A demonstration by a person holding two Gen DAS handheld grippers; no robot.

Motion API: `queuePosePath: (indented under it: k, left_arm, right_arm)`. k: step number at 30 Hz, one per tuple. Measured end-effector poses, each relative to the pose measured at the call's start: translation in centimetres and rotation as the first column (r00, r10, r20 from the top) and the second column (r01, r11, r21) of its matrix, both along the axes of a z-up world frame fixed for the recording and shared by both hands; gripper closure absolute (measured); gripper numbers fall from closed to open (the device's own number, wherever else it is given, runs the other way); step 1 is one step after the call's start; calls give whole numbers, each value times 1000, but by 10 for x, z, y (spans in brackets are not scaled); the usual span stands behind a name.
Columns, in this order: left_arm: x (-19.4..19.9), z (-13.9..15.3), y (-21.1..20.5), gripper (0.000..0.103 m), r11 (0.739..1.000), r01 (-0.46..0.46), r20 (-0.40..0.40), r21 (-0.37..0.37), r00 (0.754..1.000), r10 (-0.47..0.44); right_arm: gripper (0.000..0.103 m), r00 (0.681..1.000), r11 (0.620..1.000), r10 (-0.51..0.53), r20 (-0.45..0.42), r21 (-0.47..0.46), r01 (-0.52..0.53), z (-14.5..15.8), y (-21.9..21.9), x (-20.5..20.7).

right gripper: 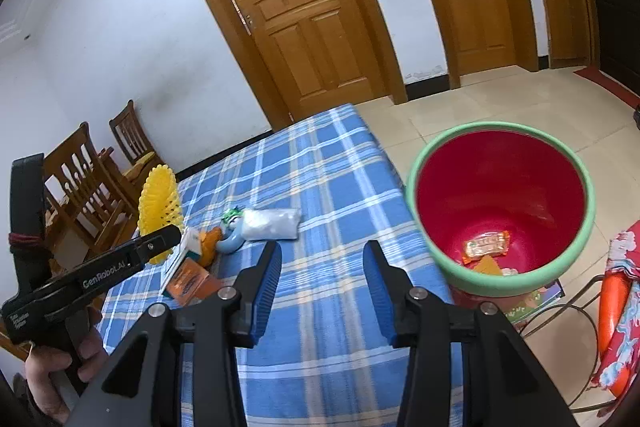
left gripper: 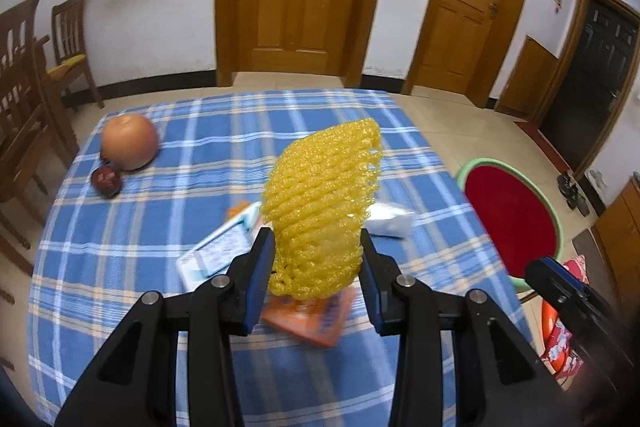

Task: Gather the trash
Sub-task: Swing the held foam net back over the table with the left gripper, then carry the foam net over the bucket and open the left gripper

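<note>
Yellow foam netting (left gripper: pixel 324 211), the kind that sleeves fruit, stands up between the blue pads of my left gripper (left gripper: pixel 318 267), which pinches it by its lower end. Held that way, the net rides clear above the litter on the counter (left gripper: pixel 160 267) and drags nothing with it, which I judge is the point of gripping it low and lifting.

My right gripper (right gripper: pixel 322 267) is spread with nothing between its pads. It points over the right edge of the checked cloth, next to the red bin with the green rim (right gripper: pixel 576 163), which stands off the counter's right side. A few wrappers (right gripper: pixel 486 245) already lie in the bottom of the bin, so I take it as the place the trash goes.

Trash to be picked up is grouped in the middle of the counter: an orange packet (left gripper: pixel 310 319) just under the net, a white and blue carton (left gripper: pixel 218 251) to its left, and a white plastic bag (right gripper: pixel 272 223) to its right. An orange fruit (left gripper: pixel 129 141) and a small dark fruit (left gripper: pixel 106 180) sit far left, well apart from the rubbish; I read them as not for the bin.

The next step, in my judgement, is carrying the net right to the bin.
</note>
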State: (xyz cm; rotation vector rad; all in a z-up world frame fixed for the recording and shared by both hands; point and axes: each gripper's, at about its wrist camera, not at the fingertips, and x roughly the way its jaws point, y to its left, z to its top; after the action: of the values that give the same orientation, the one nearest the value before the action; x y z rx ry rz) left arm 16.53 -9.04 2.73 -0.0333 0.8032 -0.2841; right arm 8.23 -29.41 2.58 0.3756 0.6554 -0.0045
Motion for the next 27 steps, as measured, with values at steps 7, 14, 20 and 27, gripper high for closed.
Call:
queuePosePath:
  k: [7,14,20,27]
  left_arm:
    - [7,-7,25,62,999,-27,-30,-28,999,26]
    - [10,1,2,69,999,35,-13,-38,999,-35]
    - [13,4,-39,78,992,119,-15,-50,993,-120]
    - [17,2,-104,78,972,231,-30,-44,972,-233]
  right_arm:
    - [57,1000,1000,23,0,0,-23,-4,17,-1]
    - [57,1000,1000,-4,-2,-7,4,-3,3,-10]
    - [55,998,998,-62,-6,-6,62,-4,-29,-18]
    - [53,993,994,-113,-20,-7,113,-12,-70,-22]
